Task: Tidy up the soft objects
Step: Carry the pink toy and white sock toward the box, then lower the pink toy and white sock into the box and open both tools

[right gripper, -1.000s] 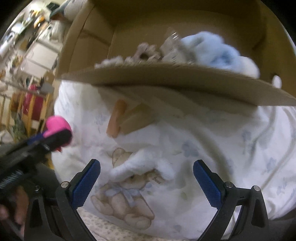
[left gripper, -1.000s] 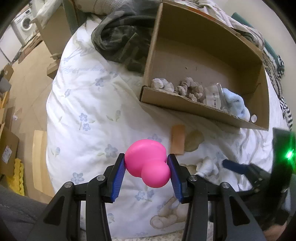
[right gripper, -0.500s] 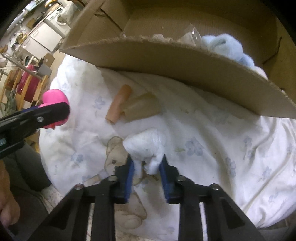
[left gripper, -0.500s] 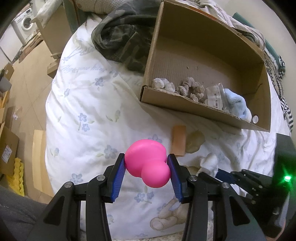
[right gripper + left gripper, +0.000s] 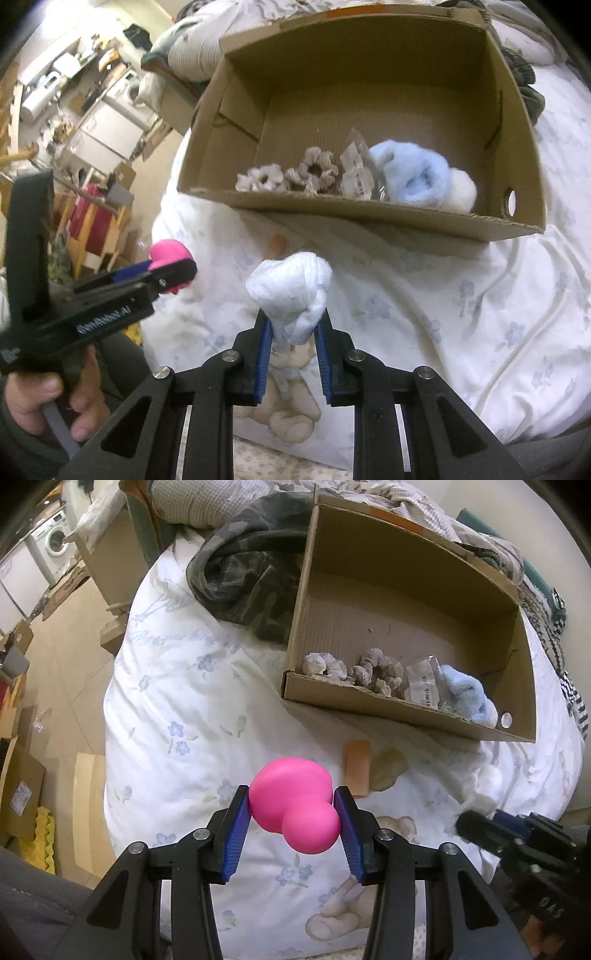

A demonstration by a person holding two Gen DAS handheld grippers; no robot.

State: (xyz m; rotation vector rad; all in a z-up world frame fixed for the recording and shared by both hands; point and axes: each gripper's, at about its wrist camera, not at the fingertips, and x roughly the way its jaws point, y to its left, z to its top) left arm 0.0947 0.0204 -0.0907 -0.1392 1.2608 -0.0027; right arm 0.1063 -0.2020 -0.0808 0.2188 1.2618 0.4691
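A white sock bundle is clenched in the right gripper, lifted off the bed short of the cardboard box, while the left gripper grasps a pink toy above the bedding. The box already holds two scrunchies, a clear packet and a blue fluffy thing, so both held pieces and a tan tube with a beige scrap on the bed seem left to go in. Only the left view shows those last two plainly; the right view alone shows the sock's grip and the box contents from above, where the tube is a mere blurred tip, probably.
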